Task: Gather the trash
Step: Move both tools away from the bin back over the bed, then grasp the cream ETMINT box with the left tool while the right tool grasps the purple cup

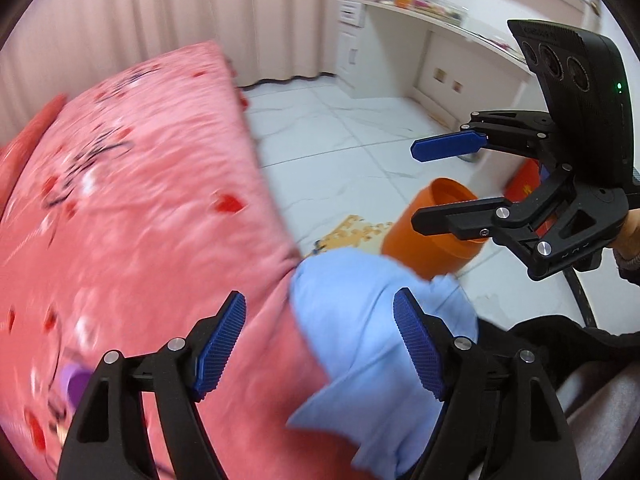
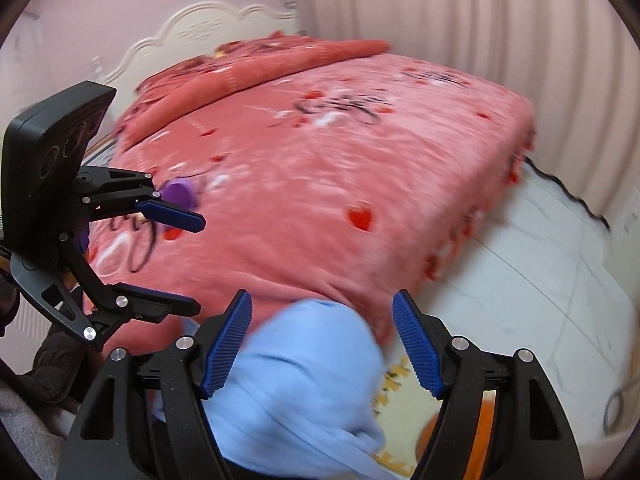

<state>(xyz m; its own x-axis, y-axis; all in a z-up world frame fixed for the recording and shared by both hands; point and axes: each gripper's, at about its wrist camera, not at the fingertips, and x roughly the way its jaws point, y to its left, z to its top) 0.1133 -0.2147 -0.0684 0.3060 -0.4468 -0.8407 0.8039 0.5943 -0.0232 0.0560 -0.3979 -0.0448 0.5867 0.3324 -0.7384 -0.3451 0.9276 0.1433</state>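
Hovering over the bed's edge, both grippers are empty-handed here. The left gripper (image 1: 320, 344) has its blue fingers (image 1: 220, 344) spread wide, nothing between them, with a light blue cloth (image 1: 360, 320) lying below, draped over the corner of the pink bed (image 1: 140, 200). The right gripper (image 2: 322, 344) shows the same picture: fingers (image 2: 416, 344) spread apart, nothing pinched, the blue cloth under it at the near edge of the bed. Each gripper turns up in the other's view, the right one at the right side of the left camera, the left one at the left side of the right camera, both with fingers parted. An orange bin (image 1: 432, 232) stands on the white tiled floor (image 1: 340, 128) just beside the bed corner, partly behind the right gripper's lower finger, with a yellow puzzle mat (image 1: 352, 232) next to it. A small purple thing (image 2: 180, 194) lies on the bedspread, right behind the left gripper's upper finger in the right view; blur keeps me from telling what it is. Pink curtains (image 1: 160, 12) hang behind the bed, and a white desk (image 1: 440, 32) runs along the far wall.
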